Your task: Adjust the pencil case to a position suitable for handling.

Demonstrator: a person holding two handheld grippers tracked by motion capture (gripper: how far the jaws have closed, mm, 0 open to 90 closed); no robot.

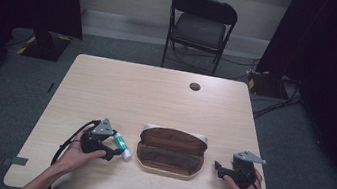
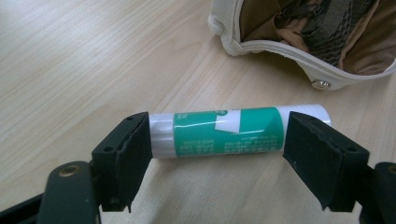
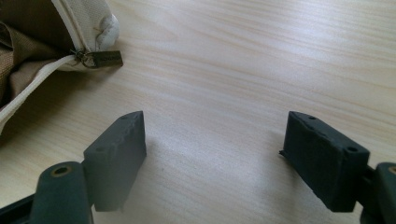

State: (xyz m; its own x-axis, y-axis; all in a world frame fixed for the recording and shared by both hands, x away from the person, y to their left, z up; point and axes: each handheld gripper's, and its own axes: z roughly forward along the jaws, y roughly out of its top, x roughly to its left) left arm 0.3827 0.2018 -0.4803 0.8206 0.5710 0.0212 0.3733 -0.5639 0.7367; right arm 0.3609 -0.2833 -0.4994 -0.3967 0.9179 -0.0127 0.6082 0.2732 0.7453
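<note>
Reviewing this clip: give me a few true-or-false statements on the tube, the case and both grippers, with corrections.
1. The green-and-white tube lies on the table between the left gripper's jaws. True.
2. The case is zipped shut. False: it lies open.
3. The right gripper holds the zipper pull. False: its jaws are open over bare table, the pull off to one side.
4. The case lies between the two grippers. True.

Glossy plastic glue stick (image 2: 224, 130), cloth pencil case (image 2: 261, 46) with metal snap, on matt wood-grain table (image 2: 93, 60).
</note>
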